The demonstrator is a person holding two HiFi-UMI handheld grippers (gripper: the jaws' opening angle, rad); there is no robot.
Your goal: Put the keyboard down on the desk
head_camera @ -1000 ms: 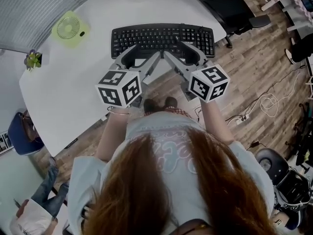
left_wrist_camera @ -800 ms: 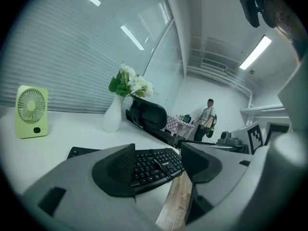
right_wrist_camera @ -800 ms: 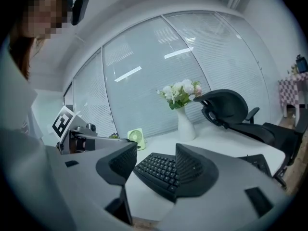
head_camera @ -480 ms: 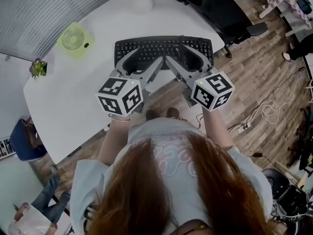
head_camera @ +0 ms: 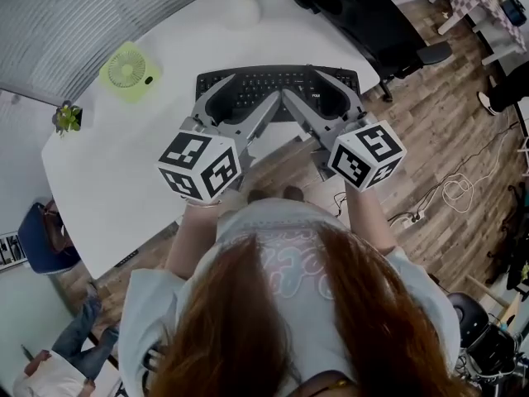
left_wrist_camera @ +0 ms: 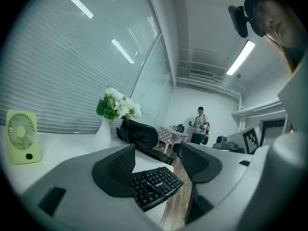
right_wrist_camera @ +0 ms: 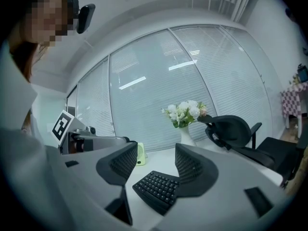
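So as far as I can tell, the keyboard [head_camera: 263, 83] is already down. It's lying flat on the white desk [head_camera: 157, 139], keys up, running along the near edge on the person's side, with its right end close to the right corner by the office chair [head_camera: 372, 19]. That's exactly what the task asks for, so I don't see anything left to do with it, though one snapshot can't say how it got there. Neither gripper is holding anything. The left gripper [head_camera: 240, 99] has its jaws spread wide, and in its own view there's only air between them, with the keyboard [left_wrist_camera: 155, 186] lower down and a bit beyond. The right gripper [head_camera: 318, 98] is also wide open, with the keyboard [right_wrist_camera: 159, 190] below and past the gap and not in it. From the head view they hang side by side over the near edge of the desk, left one above the keyboard's left half and right one above its right half, the fingertips angled in toward each other. Both look held clear above it, not touching. The little green fan [head_camera: 126, 50] sits well away toward the far left edge.
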